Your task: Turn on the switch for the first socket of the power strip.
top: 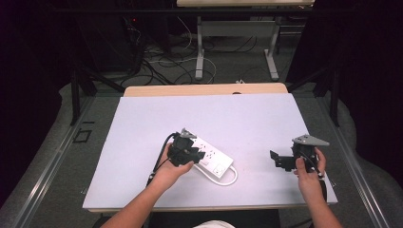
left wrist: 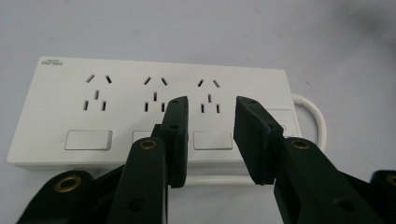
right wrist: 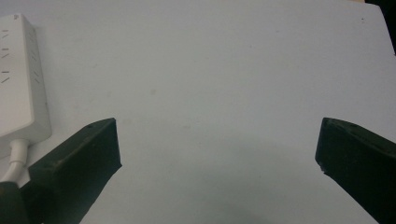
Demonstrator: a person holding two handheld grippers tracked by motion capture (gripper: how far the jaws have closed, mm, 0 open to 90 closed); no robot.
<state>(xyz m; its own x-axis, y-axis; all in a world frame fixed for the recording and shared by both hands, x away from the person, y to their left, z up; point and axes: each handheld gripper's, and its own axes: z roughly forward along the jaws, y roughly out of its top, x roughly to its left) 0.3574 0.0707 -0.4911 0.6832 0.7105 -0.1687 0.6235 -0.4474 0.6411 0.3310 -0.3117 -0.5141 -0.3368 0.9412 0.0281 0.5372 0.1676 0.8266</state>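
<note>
Our left gripper [left wrist: 211,140] hung over the white power strip [top: 210,156] at the centre of the high view, its jaws partly apart and pinching nothing; in the left gripper view they framed the third socket's switch button [left wrist: 212,140], though we could not tell whether they touched the casing. Our right gripper [top: 285,160] sat at the right of the high view, well apart from the strip, jaws spread wide over bare white tabletop [right wrist: 219,93]. The strip's cord [top: 231,178] looped toward the lower edge.

Left tool [left wrist: 211,140] hides power strip's [left wrist: 140,93] middle switch.
</note>
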